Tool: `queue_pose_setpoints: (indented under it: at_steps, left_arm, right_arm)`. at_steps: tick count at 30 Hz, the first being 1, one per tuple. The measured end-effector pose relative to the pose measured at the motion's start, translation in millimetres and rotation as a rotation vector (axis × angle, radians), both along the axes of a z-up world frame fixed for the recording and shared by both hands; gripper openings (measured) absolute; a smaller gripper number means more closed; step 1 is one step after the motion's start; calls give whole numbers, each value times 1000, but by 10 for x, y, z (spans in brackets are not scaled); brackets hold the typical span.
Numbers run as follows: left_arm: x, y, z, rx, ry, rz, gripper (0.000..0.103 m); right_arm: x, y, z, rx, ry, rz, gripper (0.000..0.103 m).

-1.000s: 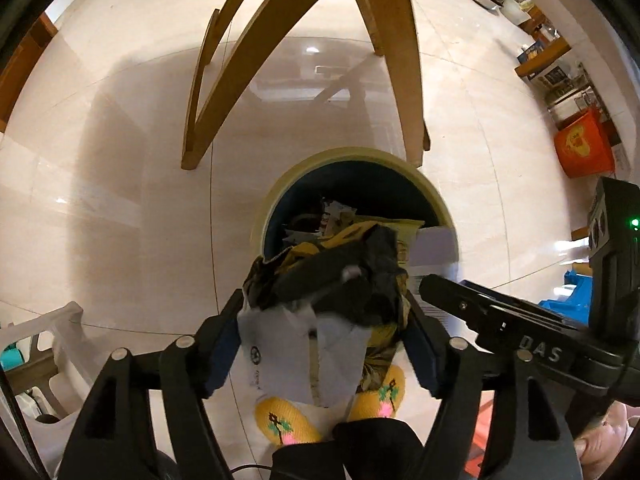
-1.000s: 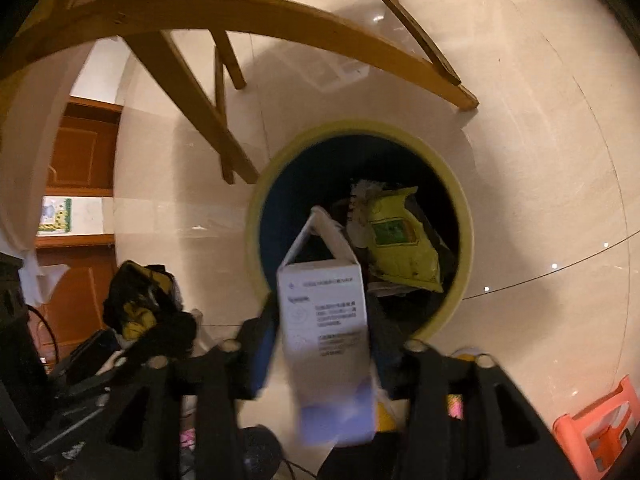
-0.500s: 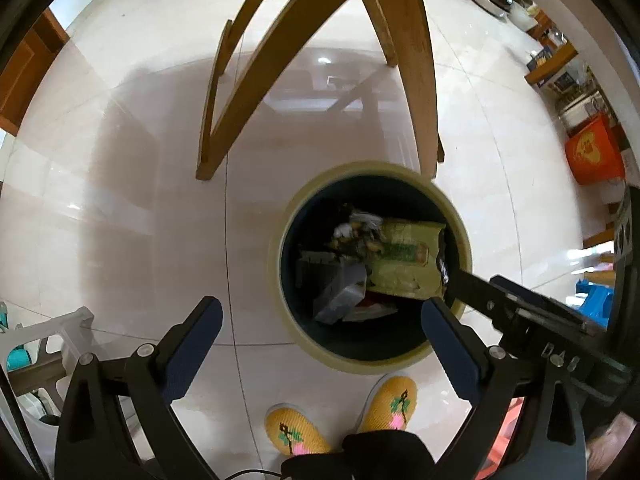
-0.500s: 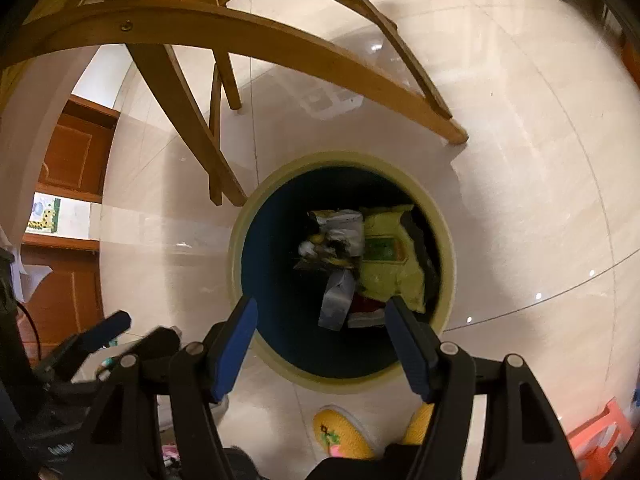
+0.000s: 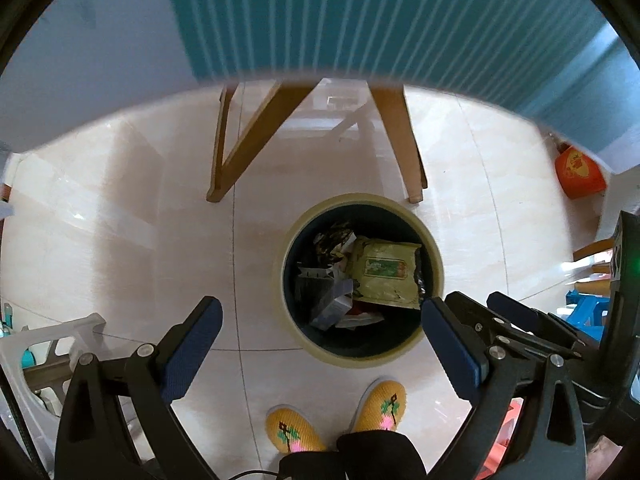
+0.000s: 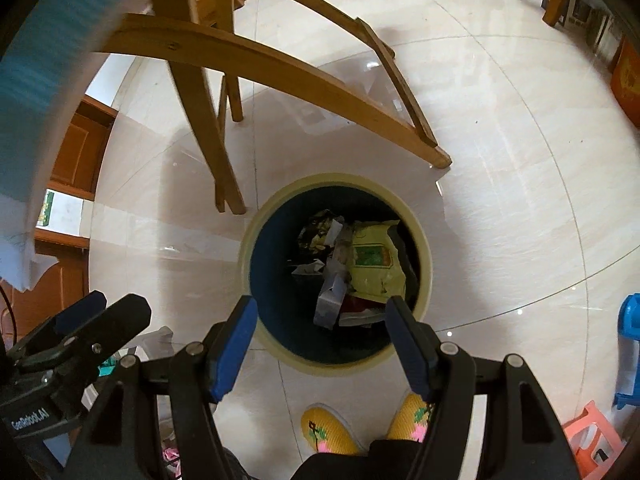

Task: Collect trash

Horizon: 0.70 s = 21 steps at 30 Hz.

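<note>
- Hanging over the bin (image 5: pixel 434 246), the left tool (image 5: pixel 320 330) and right tool (image 6: pixel 318 338) are both gaping wide and carrying nothing.
- Lying inside the bin are the trash pieces: a yellow-green packet (image 5: pixel 384 274), a small carton (image 6: pixel 330 306) and crumpled wrappers.
- Judging by this, the drop is looking finished; whether more trash is waiting elsewhere is not showing.

The bin (image 5: pixel 437 268) mouth is standing open from above, with trash (image 5: pixel 382 276) lying low inside. Wooden legs (image 5: pixel 400 136) are standing just beyond its far rim, and a tabletop edge (image 5: pixel 320 20) is hanging over them. Two slippers (image 5: pixel 380 402) are standing near its near rim.
</note>
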State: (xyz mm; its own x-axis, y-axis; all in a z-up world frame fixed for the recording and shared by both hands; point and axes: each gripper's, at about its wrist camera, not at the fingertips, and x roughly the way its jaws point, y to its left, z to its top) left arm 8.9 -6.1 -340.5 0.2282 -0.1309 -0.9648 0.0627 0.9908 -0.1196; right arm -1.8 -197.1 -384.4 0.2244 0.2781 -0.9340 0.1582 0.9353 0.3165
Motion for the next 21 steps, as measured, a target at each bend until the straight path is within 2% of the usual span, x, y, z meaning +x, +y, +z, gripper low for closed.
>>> queue_pose_setpoints:
  at_steps: [6,15,21]
  left_arm:
    - [-84,77,582,-8,-33,10,99]
    - [-68,100,1655,-4,-117,23,99]
    - [-74,105,2404,21,-172,31,99]
  right_arm:
    - [-46,40,539,-8,-25,1,67]
    - [-38,79,1551,-14,-94,26,67]
    - [-27,109,2243,-23,-144,88,67]
